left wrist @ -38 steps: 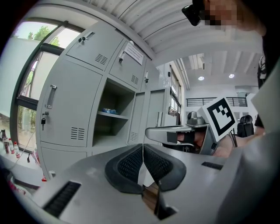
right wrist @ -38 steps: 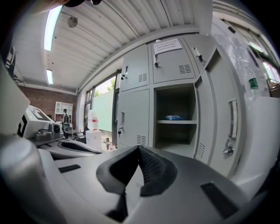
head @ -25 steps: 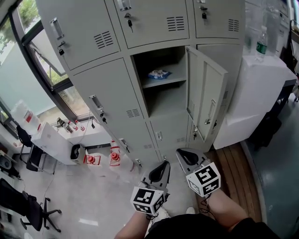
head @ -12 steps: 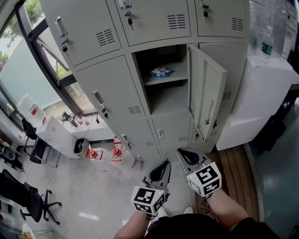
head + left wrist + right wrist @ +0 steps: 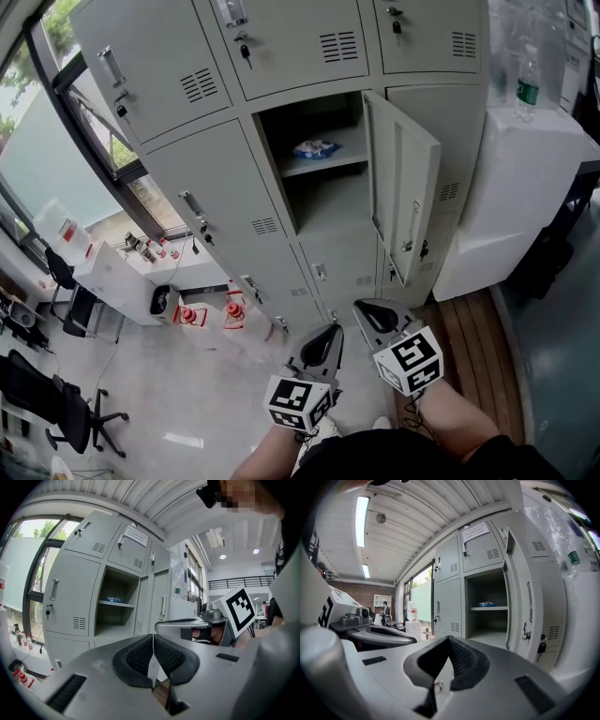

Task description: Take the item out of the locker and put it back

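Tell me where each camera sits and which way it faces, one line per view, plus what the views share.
Head view: on the person's head, looking steeply down at the open locker and floor; the left gripper, right gripper and forearms show.
Left gripper view: rides on the left gripper, looking along its shut jaws toward the locker; the right gripper shows at right.
Right gripper view: rides on the right gripper, looking along its shut jaws toward the locker; the left gripper shows at left.
Shared: all three show the blue packet on the locker's shelf.
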A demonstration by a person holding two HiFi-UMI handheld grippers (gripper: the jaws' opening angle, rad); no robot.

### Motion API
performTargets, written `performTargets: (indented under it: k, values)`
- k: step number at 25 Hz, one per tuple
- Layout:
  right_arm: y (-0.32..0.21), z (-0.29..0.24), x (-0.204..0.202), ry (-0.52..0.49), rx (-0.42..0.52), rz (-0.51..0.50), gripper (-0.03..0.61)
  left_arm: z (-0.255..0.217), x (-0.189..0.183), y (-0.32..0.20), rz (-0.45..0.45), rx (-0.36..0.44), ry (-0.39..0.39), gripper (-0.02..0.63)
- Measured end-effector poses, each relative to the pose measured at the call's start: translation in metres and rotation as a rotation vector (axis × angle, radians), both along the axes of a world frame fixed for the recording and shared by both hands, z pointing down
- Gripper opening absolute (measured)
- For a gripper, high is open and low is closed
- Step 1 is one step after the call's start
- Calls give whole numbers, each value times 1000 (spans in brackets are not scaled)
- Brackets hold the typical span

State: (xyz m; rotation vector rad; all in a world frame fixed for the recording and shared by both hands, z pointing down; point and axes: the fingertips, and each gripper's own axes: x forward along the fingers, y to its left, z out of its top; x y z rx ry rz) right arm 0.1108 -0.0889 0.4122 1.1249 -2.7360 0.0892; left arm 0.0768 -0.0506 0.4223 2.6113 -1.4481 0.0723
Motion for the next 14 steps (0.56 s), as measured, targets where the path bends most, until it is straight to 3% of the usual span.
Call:
performTargets:
  k: [14]
  values:
    - [1,-1,2,-11,0,5,54,-4,3,0,4,-6,17,18]
